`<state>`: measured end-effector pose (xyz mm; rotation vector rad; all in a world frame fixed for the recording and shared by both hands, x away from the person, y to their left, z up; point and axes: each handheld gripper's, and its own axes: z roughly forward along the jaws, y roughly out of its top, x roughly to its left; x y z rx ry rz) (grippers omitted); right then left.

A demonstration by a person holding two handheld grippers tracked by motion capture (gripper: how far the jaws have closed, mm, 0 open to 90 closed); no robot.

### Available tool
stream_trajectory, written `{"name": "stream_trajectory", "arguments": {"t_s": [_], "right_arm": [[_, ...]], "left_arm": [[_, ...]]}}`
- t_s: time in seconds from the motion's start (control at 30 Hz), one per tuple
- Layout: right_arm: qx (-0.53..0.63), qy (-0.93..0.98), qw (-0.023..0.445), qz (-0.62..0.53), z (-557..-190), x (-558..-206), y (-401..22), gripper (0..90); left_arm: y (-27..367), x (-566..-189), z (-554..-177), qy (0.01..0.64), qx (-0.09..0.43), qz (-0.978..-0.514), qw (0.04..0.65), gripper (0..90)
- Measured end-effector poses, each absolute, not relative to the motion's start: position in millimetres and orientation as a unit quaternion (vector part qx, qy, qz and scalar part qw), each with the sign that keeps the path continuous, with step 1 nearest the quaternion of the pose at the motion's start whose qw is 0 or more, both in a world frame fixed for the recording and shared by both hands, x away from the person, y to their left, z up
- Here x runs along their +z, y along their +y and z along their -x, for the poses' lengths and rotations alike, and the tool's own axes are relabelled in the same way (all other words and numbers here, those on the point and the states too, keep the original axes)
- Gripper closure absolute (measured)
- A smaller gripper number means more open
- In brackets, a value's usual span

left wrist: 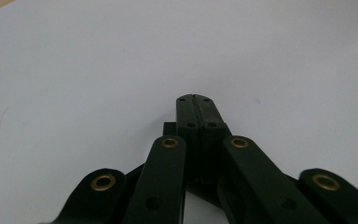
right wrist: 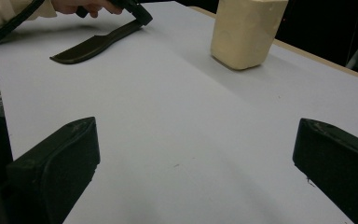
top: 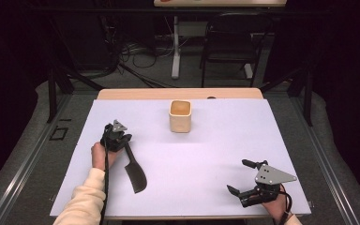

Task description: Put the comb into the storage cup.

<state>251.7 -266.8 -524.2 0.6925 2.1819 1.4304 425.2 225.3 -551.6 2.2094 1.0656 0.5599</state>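
L gripper [top: 122, 140] tips down, clamped on spatula [top: 135, 173] handle; R gripper [top: 243, 180] level, jaws wide.

A black spatula [top: 134, 173] lies on the plain white tabletop [top: 206, 164]; the square cup [top: 180, 116] is cream, its inside orange-tan.

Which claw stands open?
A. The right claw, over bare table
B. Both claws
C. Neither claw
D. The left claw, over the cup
A: the right claw has its jaws wide apart above the white table, while the left claw is closed at the black spatula's handle.
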Motion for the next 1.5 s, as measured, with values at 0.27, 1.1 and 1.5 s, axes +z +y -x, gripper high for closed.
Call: {"name": "stream_trajectory", "arguments": {"t_s": [0.27,1.1,1.5], "right_arm": [[0.518,0.789,0.219,-0.25,-252,-524,-267,0.1],[0.515,0.79,0.22,-0.251,-251,-524,-267,0.1],[0.514,0.79,0.218,-0.253,-251,-524,-267,0.2]], "left_arm": [[231,-552,-423,0.412,0.21,-0.833,0.303,90.0],[240,-552,-414,0.432,0.189,-0.836,0.28,90.0],[248,-553,-403,0.435,0.189,-0.837,0.272,90.0]]}}
